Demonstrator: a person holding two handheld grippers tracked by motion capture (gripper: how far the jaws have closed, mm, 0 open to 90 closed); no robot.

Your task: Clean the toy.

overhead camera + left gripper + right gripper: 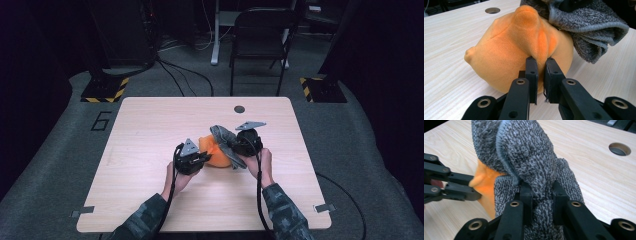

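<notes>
An orange plush toy (519,52) lies near the middle of the pale wooden worktop (150,130), slightly toward the person's side, with a grey knitted sock (529,162) draped over its far right part and touching it. In the left gripper view the toy is a rounded, soft body with a blunt nub at one side and a raised ridge of fabric running down its near face; the sock hangs over its upper right edge, cuff folded and fuzzy. The left gripper (540,62) has its jaws clamped on that ridge of orange plush, the fabric pinched into the narrow gap between the two black pads. The right gripper (541,191) has its jaws closed on a bunched fold of the sock, the knit bulging above and below them. In the high view the two grippers sit just beside each other, the left one (200,159) at the toy's left side and the right one (239,149) at the sock, with the person's hands and patterned sleeves coming in from the bottom edge. A round cable hole (239,109) lies in the worktop beyond them, well apart from the toy. Behind the worktop stands a dark folding chair (262,35) on grey floor.
</notes>
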